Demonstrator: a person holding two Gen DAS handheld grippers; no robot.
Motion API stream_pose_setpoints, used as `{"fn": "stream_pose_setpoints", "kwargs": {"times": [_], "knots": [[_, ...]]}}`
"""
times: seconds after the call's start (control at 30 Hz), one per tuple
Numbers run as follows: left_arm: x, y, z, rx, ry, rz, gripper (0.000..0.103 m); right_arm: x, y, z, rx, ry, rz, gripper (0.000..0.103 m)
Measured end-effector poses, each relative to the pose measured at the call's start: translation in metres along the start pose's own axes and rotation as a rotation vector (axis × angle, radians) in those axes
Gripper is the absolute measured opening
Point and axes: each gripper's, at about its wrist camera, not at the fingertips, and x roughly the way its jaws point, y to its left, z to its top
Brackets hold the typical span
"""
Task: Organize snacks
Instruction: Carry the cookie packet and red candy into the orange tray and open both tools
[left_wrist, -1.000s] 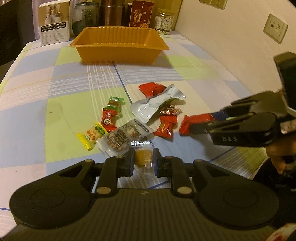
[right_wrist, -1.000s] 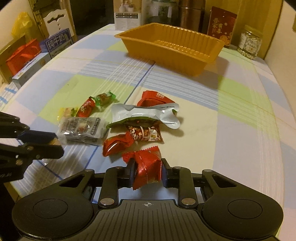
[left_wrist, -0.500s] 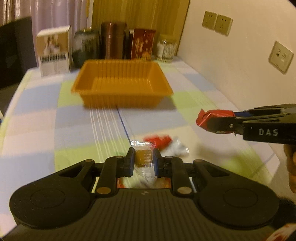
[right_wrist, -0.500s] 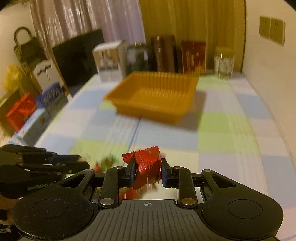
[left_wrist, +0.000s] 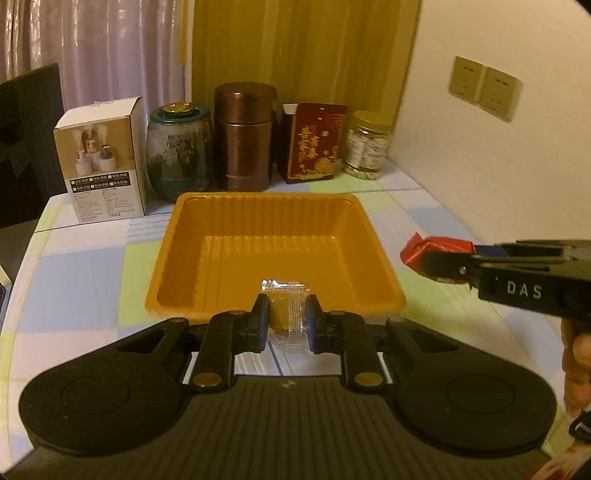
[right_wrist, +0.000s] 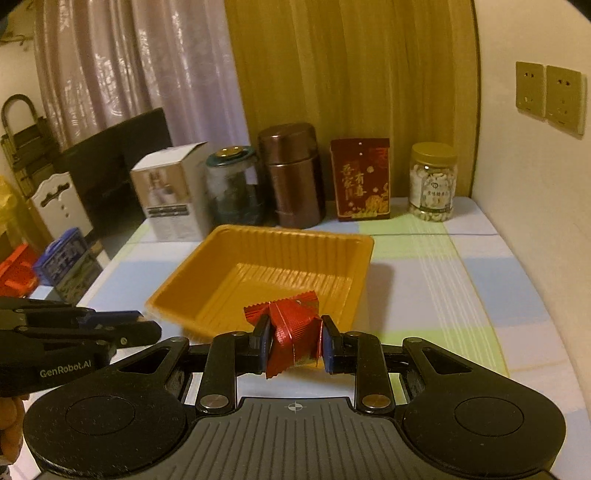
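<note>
The tray (left_wrist: 275, 243) is glossy ribbed orange plastic. The red snack (right_wrist: 295, 334) wears shiny crinkled foil; the candy (left_wrist: 286, 308) clear film. Matt black plastic forms the left gripper (left_wrist: 286, 317). Checked cloth covers the worktop (right_wrist: 461, 288).

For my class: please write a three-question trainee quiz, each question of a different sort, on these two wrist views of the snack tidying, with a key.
1. True or false: the orange tray already holds several snacks.
2. Multiple choice: what does the right tool grip? A) a red foil snack B) a glass jar C) nothing
3. Short answer: what is pinched in the left tool?

Key
1. False; the tray's floor is bare.
2. A; the red foil snack sits between its pads.
3. A small amber candy in a clear wrapper, held just in front of the tray's near rim.
</note>
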Motion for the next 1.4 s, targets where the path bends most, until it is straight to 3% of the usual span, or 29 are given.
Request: {"fn": "stream_pose_setpoints", "kwargs": {"times": [0.3, 0.6, 0.63, 0.67, 0.73, 1.4], "knots": [[0.058, 0.030, 0.029, -0.084, 0.033, -0.026, 0.018, 0.053, -0.008, 0.013, 0.001, 0.036, -0.011, 0.028], [0.098, 0.042, 0.027, -0.111, 0.087, -0.022, 0.019, 0.087, -0.013, 0.010, -0.005, 0.080, -0.017, 0.028], [0.101, 0.042, 0.027, -0.112, 0.090, -0.018, 0.021, 0.089, -0.013, 0.009, -0.003, 0.083, -0.019, 0.028], [0.103, 0.043, 0.027, -0.113, 0.093, -0.014, 0.033, 0.091, -0.014, 0.008, 0.000, 0.086, -0.020, 0.028], [0.105, 0.045, 0.027, -0.125, 0.081, -0.014, 0.042, 0.094, -0.015, 0.007, 0.003, 0.092, -0.021, 0.028], [0.082, 0.053, 0.025, -0.128, 0.047, -0.003, 0.042, 0.095, -0.012, 0.006, 0.016, 0.082, 0.012, 0.028]]}}
